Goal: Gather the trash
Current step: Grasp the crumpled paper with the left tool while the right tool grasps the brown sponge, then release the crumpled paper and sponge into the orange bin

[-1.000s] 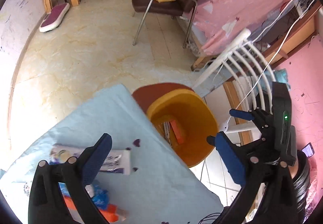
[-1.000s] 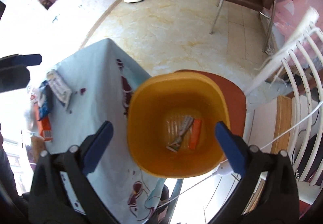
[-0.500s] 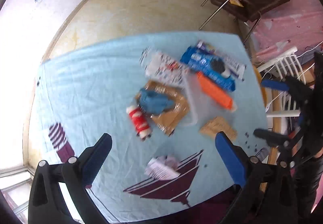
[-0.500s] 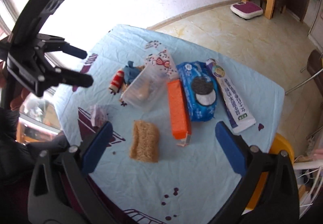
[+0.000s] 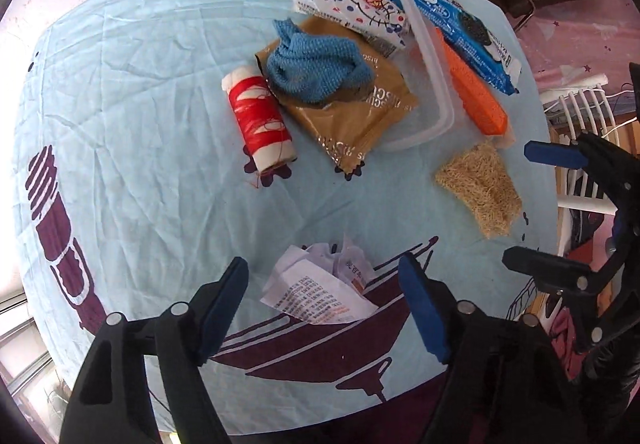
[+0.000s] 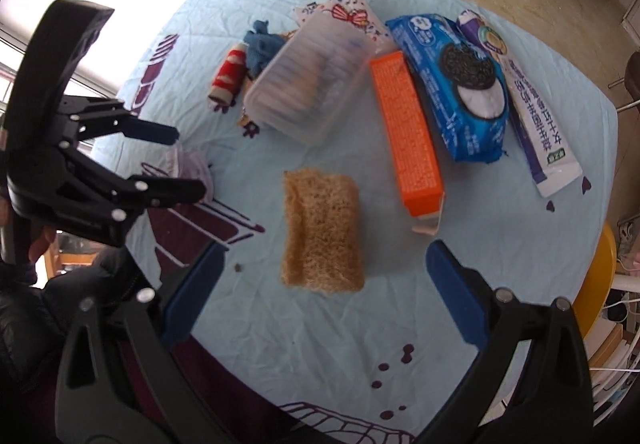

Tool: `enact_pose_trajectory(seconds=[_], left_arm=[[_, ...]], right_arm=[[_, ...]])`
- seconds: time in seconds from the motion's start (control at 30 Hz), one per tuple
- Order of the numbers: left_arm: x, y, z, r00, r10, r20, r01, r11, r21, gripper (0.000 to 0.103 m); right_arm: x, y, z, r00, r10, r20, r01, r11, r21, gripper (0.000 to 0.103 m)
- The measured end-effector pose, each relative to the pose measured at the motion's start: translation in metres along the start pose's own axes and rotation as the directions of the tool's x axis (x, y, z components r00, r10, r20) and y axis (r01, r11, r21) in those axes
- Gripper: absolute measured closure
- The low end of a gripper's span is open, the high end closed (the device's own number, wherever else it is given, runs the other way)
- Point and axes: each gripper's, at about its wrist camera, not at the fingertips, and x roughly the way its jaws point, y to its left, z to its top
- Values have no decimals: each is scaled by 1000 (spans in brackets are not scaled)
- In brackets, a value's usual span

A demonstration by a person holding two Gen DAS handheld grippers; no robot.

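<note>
Left tongs (image 5: pixel 324 304), jaws just narrowing yet apart, straddle crumpled paper (image 5: pixel 320 290) on the bench (image 5: pixel 140 123); right tongs (image 6: pixel 320 292) gape over a sponge (image 6: pixel 320 230)

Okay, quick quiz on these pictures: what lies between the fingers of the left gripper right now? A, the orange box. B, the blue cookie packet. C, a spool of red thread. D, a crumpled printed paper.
D: in the left wrist view the crumpled printed paper lies on the tablecloth between the open jaws of the left gripper, which have just been closing toward it without yet pressing on it.
</note>
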Motion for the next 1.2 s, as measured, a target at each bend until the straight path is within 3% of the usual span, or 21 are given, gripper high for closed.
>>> enact_pose_trajectory(seconds=[0.1, 0.17, 0.23, 0.27, 0.37, 0.47, 0.6, 0.87, 1.03, 1.2], left_arm=[[-2, -6, -6, 1000, -4, 6, 3, 1000, 24, 49], [-3, -7, -10, 1000, 13, 10, -13, 999, 40, 64], [-4, -6, -13, 1000, 11, 13, -11, 999, 42, 73], [-6, -5, -14, 1000, 21, 22, -22, 999, 47, 79], [-9, -2, -19, 999, 23, 36, -25, 998, 61, 83], [-9, -6, -20, 998, 27, 54, -31, 997, 74, 86], [-15, -9, -21, 997, 17, 72, -24, 995, 92, 100], [-58, -18, -12, 988, -43, 145, 26, 993, 115, 101], [-92, -66, 21, 970, -108, 219, 62, 977, 206, 101], [-97, -152, 67, 959, -164, 233, 83, 943, 321, 101]], right_arm=[[6, 4, 3, 1000, 0, -11, 0, 1000, -6, 6], [13, 12, 7, 999, -20, -28, 19, 1000, -21, 14], [23, 18, 9, 998, -22, -57, 21, 999, -32, 36], [27, 21, 10, 998, -27, -64, 25, 999, -33, 37], [36, 22, 12, 996, -42, -77, 39, 999, -30, 44], [34, 21, 14, 996, -65, -57, 64, 998, -18, 64], [20, 19, 12, 998, -60, -5, 60, 998, -2, 64], [-30, 3, -4, 993, -63, 105, 62, 998, 13, 64], [-87, -66, -42, 971, -119, 209, 83, 982, 171, 64], [-113, -155, -89, 946, -227, 233, 127, 917, 379, 64]])
